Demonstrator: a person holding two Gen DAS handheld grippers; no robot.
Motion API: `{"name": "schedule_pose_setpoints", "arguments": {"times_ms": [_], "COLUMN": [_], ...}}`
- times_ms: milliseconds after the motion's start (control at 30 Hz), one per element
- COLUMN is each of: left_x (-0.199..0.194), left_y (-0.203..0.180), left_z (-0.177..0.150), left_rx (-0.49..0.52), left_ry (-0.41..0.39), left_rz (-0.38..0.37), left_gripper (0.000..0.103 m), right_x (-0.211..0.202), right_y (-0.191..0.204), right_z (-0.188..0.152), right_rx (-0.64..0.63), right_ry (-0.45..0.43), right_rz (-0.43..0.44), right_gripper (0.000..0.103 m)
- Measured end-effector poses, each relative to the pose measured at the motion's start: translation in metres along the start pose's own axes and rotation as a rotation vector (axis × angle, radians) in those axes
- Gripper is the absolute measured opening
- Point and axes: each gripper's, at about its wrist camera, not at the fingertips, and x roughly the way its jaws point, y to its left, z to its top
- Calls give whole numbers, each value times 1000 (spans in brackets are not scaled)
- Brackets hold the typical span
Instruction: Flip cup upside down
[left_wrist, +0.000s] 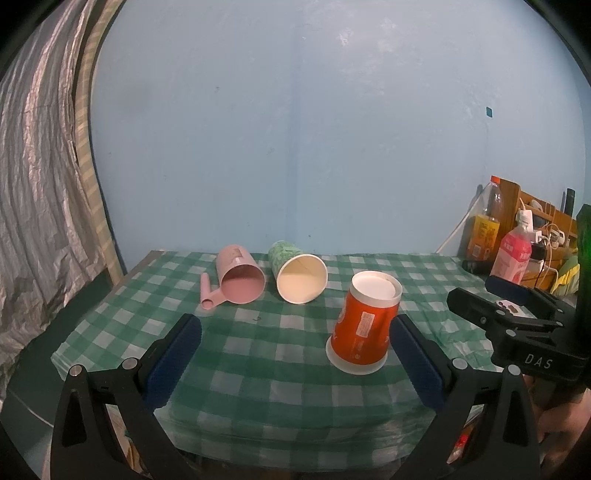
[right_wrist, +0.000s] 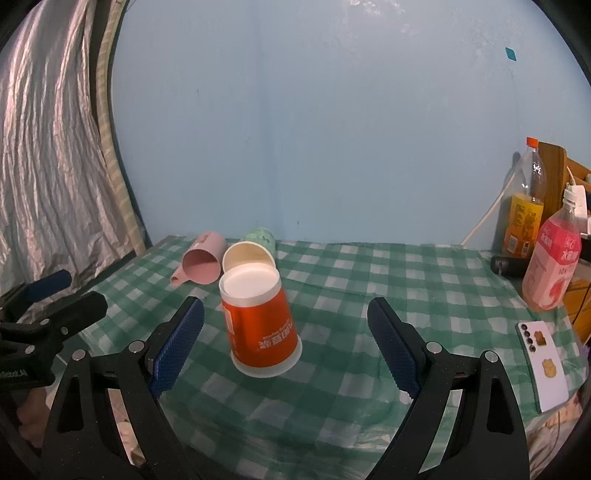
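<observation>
An orange paper cup stands upside down, rim on the green checked tablecloth, white base up; it also shows in the right wrist view. A pink plastic mug and a green paper cup lie on their sides behind it, mouths toward me. My left gripper is open and empty, its right finger just beside the orange cup. My right gripper is open and empty, with the orange cup between its fingers, nearer the left one.
Bottles and a wooden rack with cables stand at the table's right end. A white phone lies on the cloth at the right. A silver curtain hangs at the left. The blue wall is behind.
</observation>
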Motion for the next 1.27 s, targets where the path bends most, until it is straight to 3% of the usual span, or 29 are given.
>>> {"name": "schedule_pose_setpoints", "arguments": {"times_ms": [1267], "left_x": [3], "left_y": [-2], "left_z": [0], "left_rx": [-16], "left_ry": [23], "left_rz": [30], "left_gripper": [103], "right_x": [0], "right_y": [4], "right_z": [-3], "right_rx": [-9], "right_ry": [22], "right_rz": [6], "right_gripper": [89]}}
